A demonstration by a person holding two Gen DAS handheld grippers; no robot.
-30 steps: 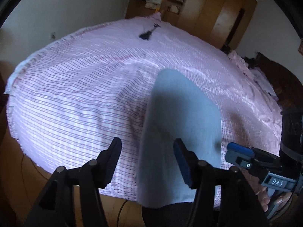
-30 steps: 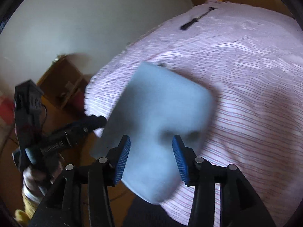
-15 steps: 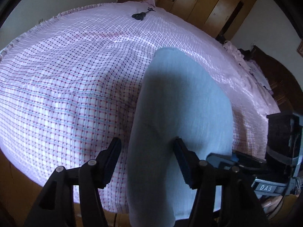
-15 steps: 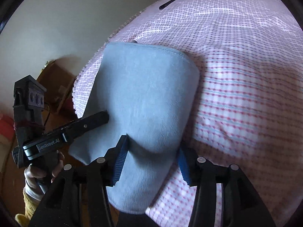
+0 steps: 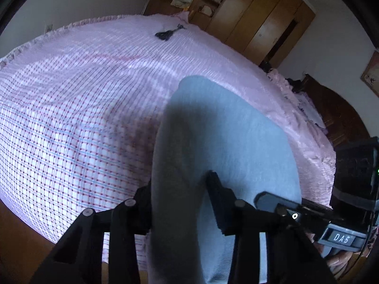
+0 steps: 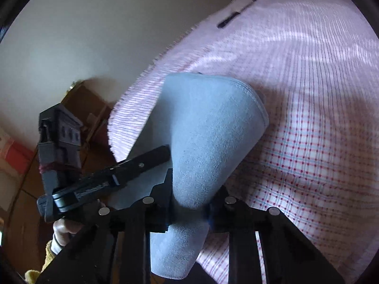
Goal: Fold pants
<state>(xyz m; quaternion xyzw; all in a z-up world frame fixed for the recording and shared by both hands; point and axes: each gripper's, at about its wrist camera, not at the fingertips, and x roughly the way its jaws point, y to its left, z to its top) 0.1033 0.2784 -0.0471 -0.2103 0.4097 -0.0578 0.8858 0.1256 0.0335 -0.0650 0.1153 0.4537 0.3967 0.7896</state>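
The pants (image 5: pixel 227 146) bunch between both my claws: my left claw (image 5: pixel 180 203) and right claw (image 6: pixel 189 203) are closing, pinching them, angled down over the bed (image 5: pixel 71 118).

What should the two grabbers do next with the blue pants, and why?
Probably lift the near end and carry it toward the far end. The left gripper and right gripper are both closing their jaws on the light blue pants, pinching the end that hangs over the near side of the checked bedspread.
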